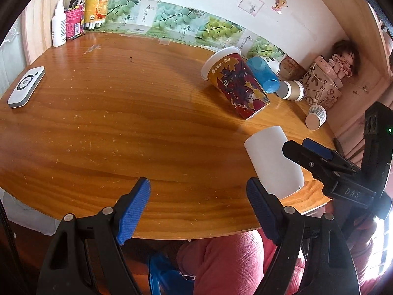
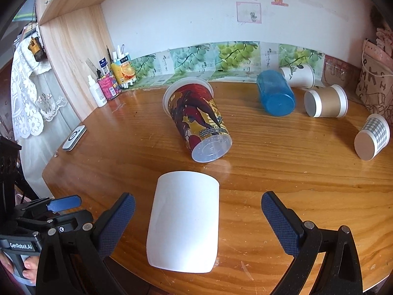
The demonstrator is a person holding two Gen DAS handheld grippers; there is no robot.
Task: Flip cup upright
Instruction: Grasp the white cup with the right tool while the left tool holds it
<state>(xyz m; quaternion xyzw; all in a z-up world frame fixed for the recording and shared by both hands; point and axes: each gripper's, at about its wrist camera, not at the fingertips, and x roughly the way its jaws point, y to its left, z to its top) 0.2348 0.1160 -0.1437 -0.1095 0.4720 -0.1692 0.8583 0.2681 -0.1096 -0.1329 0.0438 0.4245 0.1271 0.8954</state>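
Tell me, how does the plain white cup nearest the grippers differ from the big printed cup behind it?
The white cup is plain and stands mouth-down; the printed cup carries red and gold artwork and lies on its side. The white cup sits between the open right gripper fingers; the printed cup lies farther back, untouched. Neither is upright, and both rest on the wooden table.

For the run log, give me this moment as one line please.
phase: approach | right gripper: open, straddling white cup, no contact | white cup: upside down | left gripper: open, empty
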